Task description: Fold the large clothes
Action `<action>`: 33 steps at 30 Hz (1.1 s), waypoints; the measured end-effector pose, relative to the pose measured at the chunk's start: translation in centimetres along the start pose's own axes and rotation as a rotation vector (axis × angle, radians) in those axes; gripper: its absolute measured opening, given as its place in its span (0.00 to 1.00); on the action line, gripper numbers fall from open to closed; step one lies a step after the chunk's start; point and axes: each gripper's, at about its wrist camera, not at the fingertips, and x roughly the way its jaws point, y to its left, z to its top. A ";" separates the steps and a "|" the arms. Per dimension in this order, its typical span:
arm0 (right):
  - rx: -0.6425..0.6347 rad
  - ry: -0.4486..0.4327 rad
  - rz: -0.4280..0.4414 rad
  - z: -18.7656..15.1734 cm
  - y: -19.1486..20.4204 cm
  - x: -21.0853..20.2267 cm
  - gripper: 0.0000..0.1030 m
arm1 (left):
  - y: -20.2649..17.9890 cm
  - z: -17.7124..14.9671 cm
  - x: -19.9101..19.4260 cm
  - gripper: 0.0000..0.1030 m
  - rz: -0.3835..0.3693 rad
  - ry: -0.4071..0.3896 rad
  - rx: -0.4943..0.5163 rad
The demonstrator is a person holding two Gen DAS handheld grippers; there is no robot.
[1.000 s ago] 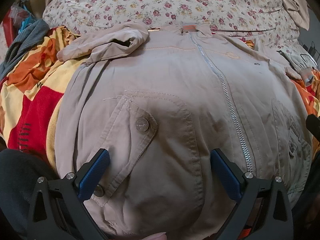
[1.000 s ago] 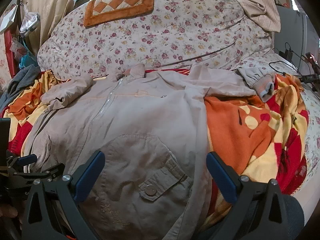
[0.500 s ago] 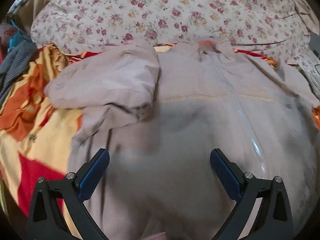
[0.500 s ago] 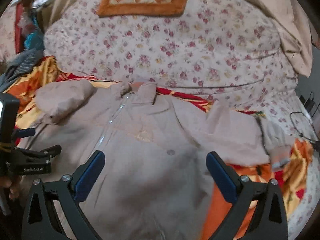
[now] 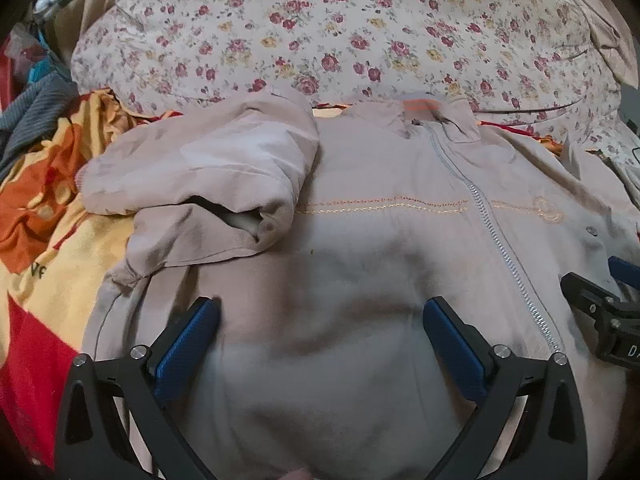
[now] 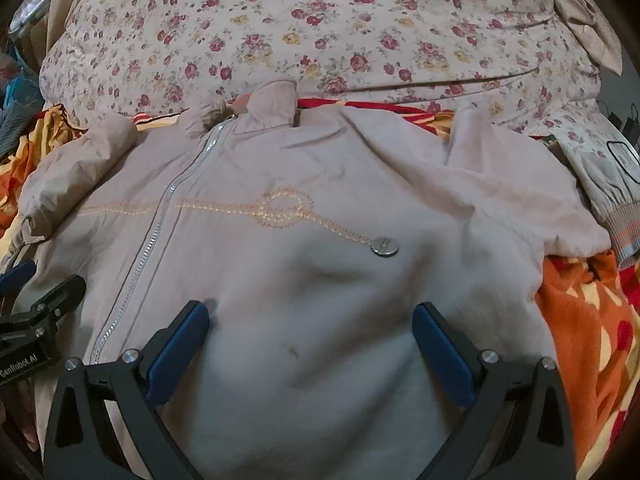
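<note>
On the bed's patterned blanket (image 5: 60, 240) the beige jacket (image 5: 380, 248) lies face up, zipped. Left gripper (image 5: 320, 332) and right gripper (image 6: 310, 328) hover low over its chest, both spread wide, pinching nothing. Risk: left sleeve (image 5: 200, 176) (bunched, only loosely folded in) slides back out; right sleeve (image 6: 520, 184) drags unevenly if grabbed mid-panel.

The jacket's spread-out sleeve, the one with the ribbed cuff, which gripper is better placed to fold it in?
Probably the right gripper. The spread sleeve lies on its side of the zipper, while the left gripper faces the already folded sleeve. Both are open.
</note>
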 end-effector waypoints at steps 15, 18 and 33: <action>-0.008 -0.012 -0.008 0.0 -0.2 -0.2 1.00 | 0.7 0.3 0.3 0.95 -0.038 0.037 -0.024; -0.008 -0.017 -0.008 0.0 -0.2 -0.3 1.00 | 0.4 0.1 0.2 0.95 -0.022 0.033 -0.006; -0.011 -0.030 -0.009 0.0 -0.2 -0.3 1.00 | 8.8 1.5 -4.0 0.90 -0.178 0.026 -0.211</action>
